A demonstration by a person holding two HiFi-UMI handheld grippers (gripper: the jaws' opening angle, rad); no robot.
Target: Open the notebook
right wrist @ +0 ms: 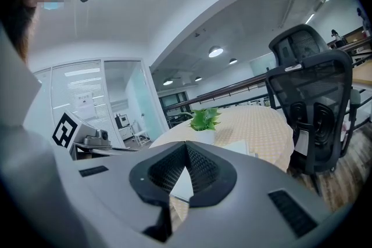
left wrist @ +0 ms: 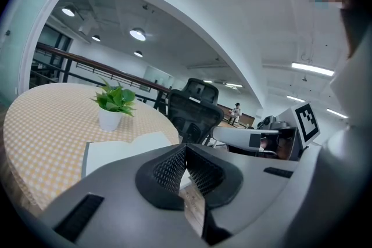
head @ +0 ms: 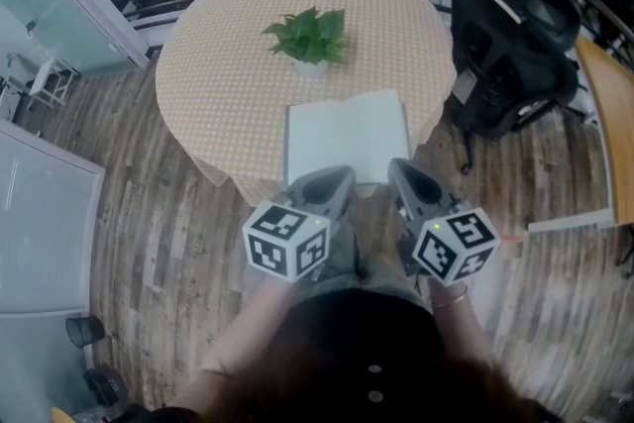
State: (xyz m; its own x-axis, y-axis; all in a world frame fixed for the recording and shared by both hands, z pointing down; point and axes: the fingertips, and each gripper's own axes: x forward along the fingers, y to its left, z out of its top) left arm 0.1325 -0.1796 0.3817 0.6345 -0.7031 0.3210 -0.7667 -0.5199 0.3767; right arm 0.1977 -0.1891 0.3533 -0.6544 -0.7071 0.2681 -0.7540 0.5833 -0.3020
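head view looks steeply down; both gripper views share the table

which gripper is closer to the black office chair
Right. The right gripper is by the notebook's near right corner, on the chair's side; the left gripper is by its near edge, farther from the chair.

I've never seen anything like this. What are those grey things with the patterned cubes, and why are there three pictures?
There is no robot: a person holds a two-jaw tool in each hand, the left gripper and the right gripper. The cubes belong to them. One picture comes from a camera on the person's head, looking down. The other two come from a camera on each gripper, looking along its jaws. On the round table are a white notebook and a potted plant. Both grippers are shut and hold nothing.
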